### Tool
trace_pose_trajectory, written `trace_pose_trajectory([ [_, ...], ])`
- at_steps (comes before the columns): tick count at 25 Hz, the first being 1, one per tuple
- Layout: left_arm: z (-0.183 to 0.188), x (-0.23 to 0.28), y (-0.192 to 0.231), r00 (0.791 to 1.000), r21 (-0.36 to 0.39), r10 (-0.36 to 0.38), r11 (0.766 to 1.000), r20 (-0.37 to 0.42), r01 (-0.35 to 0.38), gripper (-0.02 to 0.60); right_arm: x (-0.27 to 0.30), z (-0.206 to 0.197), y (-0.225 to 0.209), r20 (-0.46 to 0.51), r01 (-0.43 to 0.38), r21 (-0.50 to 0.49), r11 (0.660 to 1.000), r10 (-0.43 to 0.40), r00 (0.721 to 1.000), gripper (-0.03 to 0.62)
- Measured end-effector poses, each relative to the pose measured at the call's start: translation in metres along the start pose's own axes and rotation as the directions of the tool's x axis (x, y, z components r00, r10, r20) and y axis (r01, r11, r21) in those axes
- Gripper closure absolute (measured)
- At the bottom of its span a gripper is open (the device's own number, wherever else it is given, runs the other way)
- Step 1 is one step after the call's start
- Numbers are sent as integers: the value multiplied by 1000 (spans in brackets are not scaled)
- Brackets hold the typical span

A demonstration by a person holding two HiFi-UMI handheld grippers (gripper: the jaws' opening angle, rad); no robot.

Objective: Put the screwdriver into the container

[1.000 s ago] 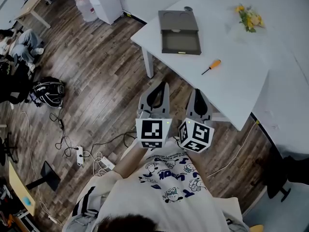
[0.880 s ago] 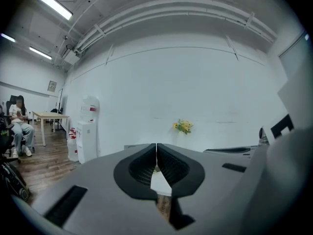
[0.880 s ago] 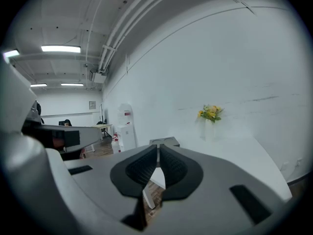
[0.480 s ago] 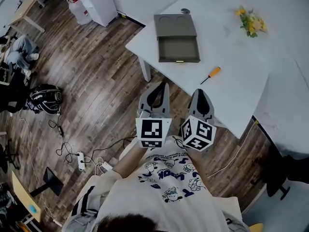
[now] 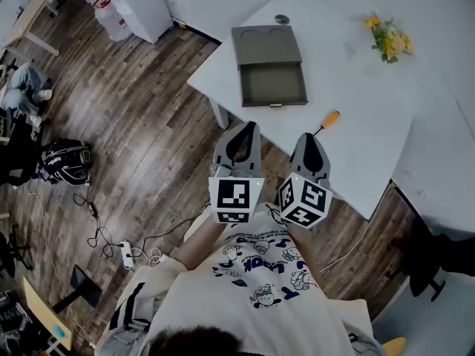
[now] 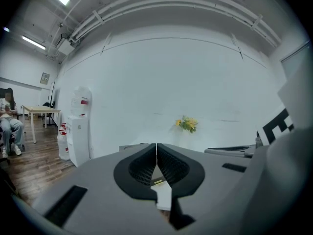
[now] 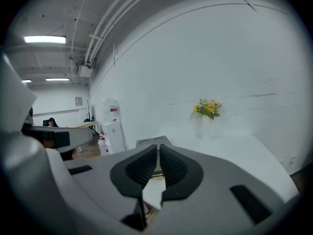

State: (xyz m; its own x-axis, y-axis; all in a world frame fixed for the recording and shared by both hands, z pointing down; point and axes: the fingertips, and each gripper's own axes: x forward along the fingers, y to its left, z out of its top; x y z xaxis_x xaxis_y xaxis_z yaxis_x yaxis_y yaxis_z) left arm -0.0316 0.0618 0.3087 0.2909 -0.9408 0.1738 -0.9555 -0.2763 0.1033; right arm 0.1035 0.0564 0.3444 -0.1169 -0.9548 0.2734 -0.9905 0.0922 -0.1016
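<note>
Orange-handled, the screwdriver (image 5: 325, 122) lies on the white bench (image 5: 364, 143), lower right of the open grey container (image 5: 271, 84). My left fingers (image 6: 142, 168) and right fingers (image 7: 142, 166) are pressed together, empty, below it; grasping and placing remain.

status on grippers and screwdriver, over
Left gripper and right gripper shut, empty, at table's near edge. Screwdriver on table, beside open container, untouched. Nothing in the way.

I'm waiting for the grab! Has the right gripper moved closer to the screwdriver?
Yes. The right gripper has moved forward, toward the near edge of the table and the screwdriver.
</note>
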Motion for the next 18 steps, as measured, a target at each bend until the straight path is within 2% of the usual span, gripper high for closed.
trace_pose_trajectory([
  [10,-4,21,15,999,20,-43,999,-23,44,562,23,-9,-5,-35,65,27,998,-64,997,556],
  [18,-13,29,22,997,8,-50,999,-63,51,563,32,-18,-8,-78,85,47,995,-81,994,554],
])
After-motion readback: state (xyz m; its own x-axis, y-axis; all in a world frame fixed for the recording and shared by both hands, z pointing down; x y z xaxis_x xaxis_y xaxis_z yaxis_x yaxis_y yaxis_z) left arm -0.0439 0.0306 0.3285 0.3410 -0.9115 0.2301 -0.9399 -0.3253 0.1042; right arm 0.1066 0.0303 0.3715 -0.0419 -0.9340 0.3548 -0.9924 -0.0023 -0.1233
